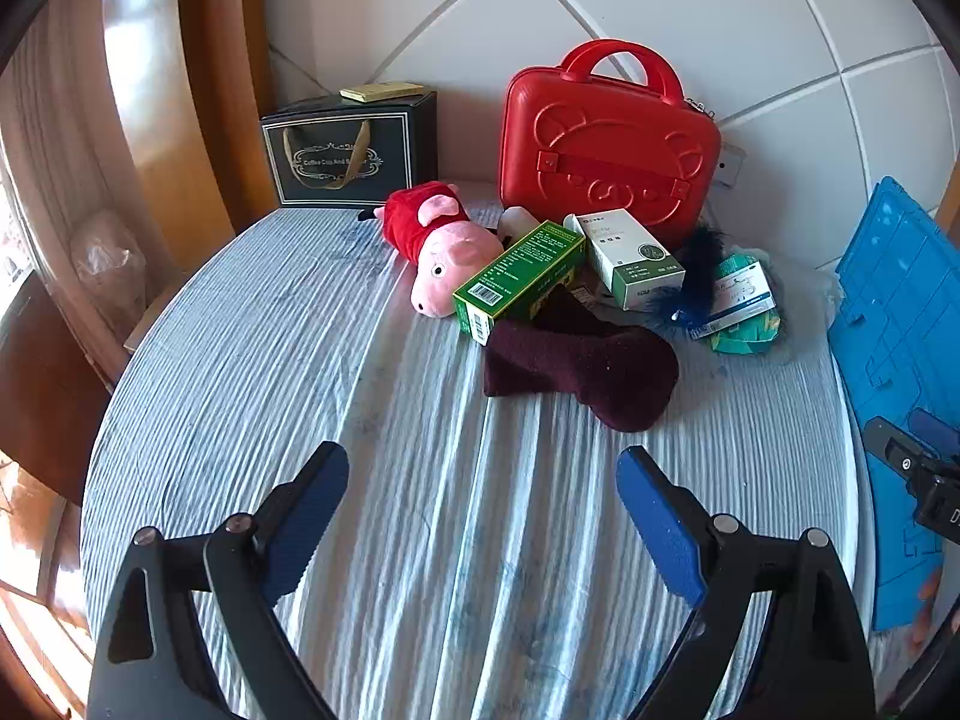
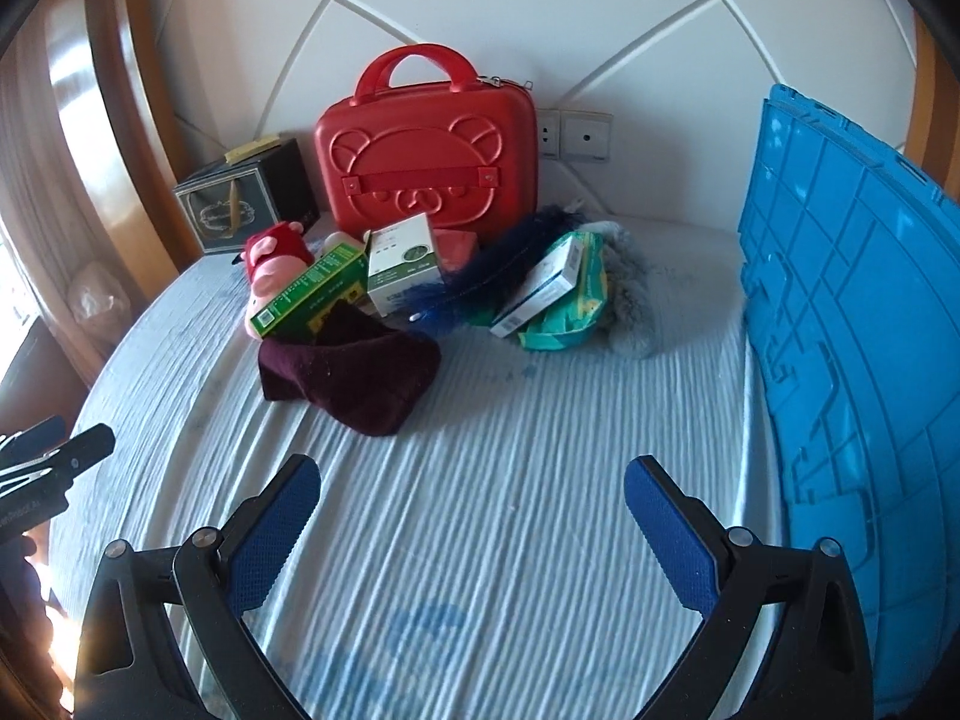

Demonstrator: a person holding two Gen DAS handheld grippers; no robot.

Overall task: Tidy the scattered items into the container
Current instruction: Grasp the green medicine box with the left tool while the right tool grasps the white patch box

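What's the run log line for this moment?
left gripper open | right gripper open | maroon sock untouched | blue crate right

items: pig plush [image 1: 447,252], green box [image 1: 516,276], maroon sock [image 1: 576,366] (heaped) | container: blue crate [image 2: 852,372], probably upright

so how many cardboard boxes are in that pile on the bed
3. A green box lies against the pig plush, a white-and-green box stands in front of the red case, and a white-and-blue box rests on the teal pack. More may be hidden underneath.
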